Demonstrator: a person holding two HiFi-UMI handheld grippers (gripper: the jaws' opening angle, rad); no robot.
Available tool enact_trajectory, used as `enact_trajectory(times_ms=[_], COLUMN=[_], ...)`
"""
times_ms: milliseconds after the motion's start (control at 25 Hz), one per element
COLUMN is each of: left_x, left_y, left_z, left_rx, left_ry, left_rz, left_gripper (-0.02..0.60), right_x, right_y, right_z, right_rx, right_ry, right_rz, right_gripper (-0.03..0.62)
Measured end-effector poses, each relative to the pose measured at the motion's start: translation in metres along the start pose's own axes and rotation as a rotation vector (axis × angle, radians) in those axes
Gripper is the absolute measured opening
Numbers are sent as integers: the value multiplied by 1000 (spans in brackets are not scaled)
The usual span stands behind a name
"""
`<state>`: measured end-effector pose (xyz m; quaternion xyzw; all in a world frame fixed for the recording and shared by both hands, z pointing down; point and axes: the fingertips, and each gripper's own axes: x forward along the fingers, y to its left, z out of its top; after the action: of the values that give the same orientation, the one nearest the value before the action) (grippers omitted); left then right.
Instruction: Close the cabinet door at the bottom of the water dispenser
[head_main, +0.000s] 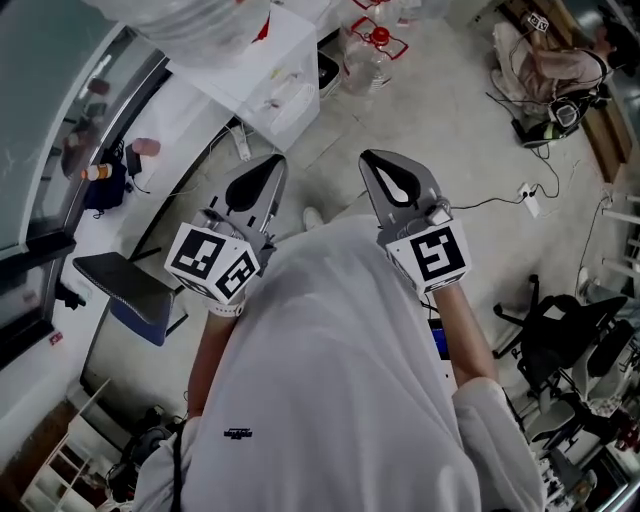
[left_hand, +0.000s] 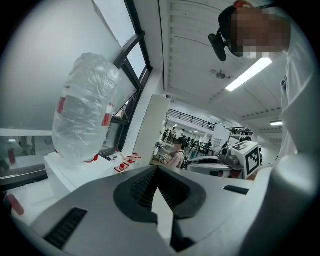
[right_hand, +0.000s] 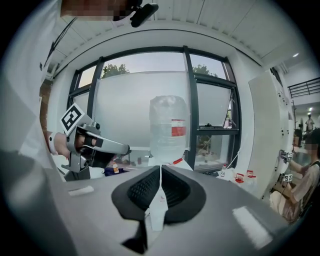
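Torso in a white shirt (head_main: 340, 380) fills the lower head view, nearest the lens, with both tools raised in front of it. At the left, one dark chair (head_main: 125, 285) stands on the floor (head_main: 450, 130). Next comes the left hand-held gripper (head_main: 272, 165): its own view shows the jaw tips pressed together with nothing between them (left_hand: 157, 169). Beyond it stands the one water dispenser (head_main: 265, 85), a white cabinet against the window wall, carrying one large clear bottle (left_hand: 85, 110) upside down on top. The dispenser is well apart from both tools; neither touches it. One spare bottle with a red cap (head_main: 365, 60) sits on the floor just right of the dispenser. The right hand-held gripper (head_main: 372, 160) is likewise pressed together and holds nothing, as its own view confirms (right_hand: 160, 167), with the dispenser's bottle straight ahead past the tips. Further right lies one white power strip (head_main: 528, 200) with its cable. Task status: the cabinet door at the dispenser's bottom cannot be made out in any view, as the lower front is hidden from above and falls below both gripper views. Whether it is open or shut cannot be confirmed. In my judgement no contact is in progress. Count: two hand-held grippers, one dispenser, two bottles, one chair noted.
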<state>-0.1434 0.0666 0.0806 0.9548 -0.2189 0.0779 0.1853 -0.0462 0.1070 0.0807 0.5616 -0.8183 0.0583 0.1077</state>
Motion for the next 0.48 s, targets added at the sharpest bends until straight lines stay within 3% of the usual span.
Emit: enact_trajectory(times_ms=[480], left_x=[7], left_y=[-1], left_z=[-4], left_rx=[-6], left_ry=[28], left_rz=[-24], left_gripper=[6], right_x=[14], right_y=[17], right_z=[6], right_rx=[3], right_ry=[25], right_rz=[50], right_gripper=[11])
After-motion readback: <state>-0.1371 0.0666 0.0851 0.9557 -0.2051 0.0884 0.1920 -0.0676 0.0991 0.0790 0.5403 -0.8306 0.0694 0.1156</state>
